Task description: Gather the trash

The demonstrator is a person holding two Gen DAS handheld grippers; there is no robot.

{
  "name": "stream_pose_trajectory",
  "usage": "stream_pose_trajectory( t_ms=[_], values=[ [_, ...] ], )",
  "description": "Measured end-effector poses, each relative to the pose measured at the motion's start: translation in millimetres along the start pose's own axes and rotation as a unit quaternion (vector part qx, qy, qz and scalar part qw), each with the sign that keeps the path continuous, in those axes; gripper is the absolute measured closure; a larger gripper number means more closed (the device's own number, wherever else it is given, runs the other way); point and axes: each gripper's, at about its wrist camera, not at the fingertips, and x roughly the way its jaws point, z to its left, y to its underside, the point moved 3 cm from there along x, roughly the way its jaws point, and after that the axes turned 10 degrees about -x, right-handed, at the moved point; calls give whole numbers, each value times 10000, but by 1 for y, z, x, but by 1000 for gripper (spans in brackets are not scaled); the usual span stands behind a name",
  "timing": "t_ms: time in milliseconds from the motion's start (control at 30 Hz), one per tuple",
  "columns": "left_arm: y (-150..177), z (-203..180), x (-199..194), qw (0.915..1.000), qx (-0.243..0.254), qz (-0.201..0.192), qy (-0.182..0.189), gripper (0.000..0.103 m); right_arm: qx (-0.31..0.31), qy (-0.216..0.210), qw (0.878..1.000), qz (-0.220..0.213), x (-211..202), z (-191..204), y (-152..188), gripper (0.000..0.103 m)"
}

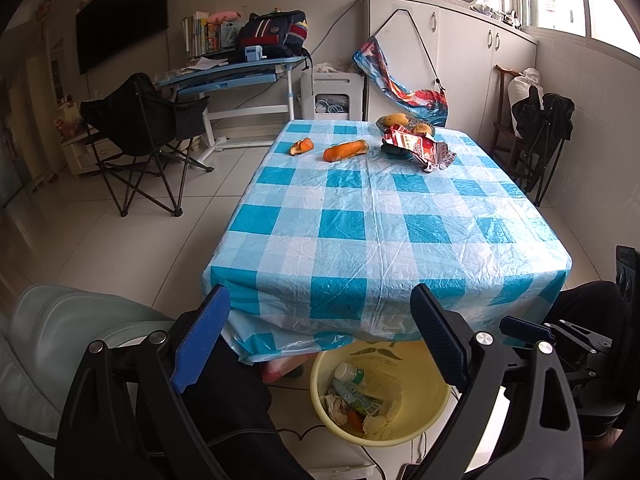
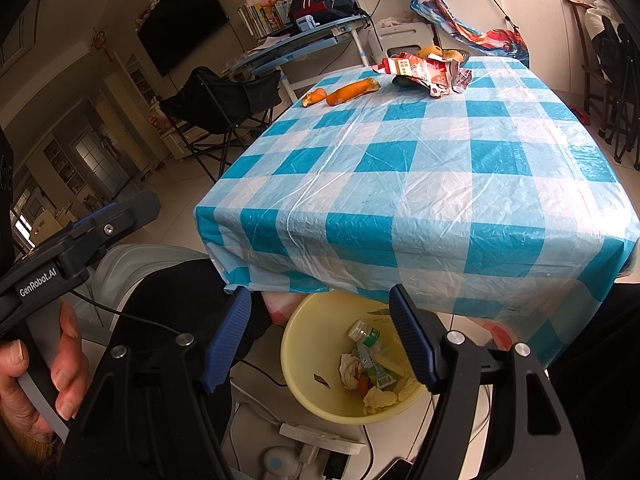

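- Left wrist view: the left gripper [image 1: 320, 340] sits at the bottom of the frame. Its two blue fingers [image 1: 200, 340] stand wide apart and hold nothing.
- The surface [image 1: 380, 216], under a blue and white checked cloth, fills the middle of the frame. The near part is bare, so the trash that is left lies far away, in the upper middle.
- There I see a small orange peel [image 1: 302, 146], a long orange peel [image 1: 345, 150] just beside it, and a crumpled red wrapper [image 1: 416, 147] that leans on a fruit bowl [image 1: 404, 123].
- The yellow bin [image 1: 380, 392] stands on the floor at the bottom middle, partly under the cloth's hanging edge. I think it stands there so the trash can drop right in. A plastic bottle [image 1: 352, 376] and paper scraps already lie inside.
- Right wrist view: the right gripper [image 2: 320, 340] is at the bottom of the frame. Its fingers [image 2: 226, 344] are spread open too, with nothing between them.
- The yellow bin shows right between the fingers, lower middle. The gripper hangs over it, empty.
- The peels and the wrapper lie near the far end of the surface, at the top middle, well apart from the gripper.
- At the lower left, a hand [image 2: 36, 376] holds the handle of the left gripper.
- I think a long reach across the surface comes next.
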Motion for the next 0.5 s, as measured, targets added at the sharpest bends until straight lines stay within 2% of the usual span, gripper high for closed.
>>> stream_pose_trajectory(
  t_ms=[500],
  values=[
    [0, 0, 1, 10000, 1, 5, -7, 14, 47, 29, 10000, -33, -1, -6, -3, 34]
  ],
)
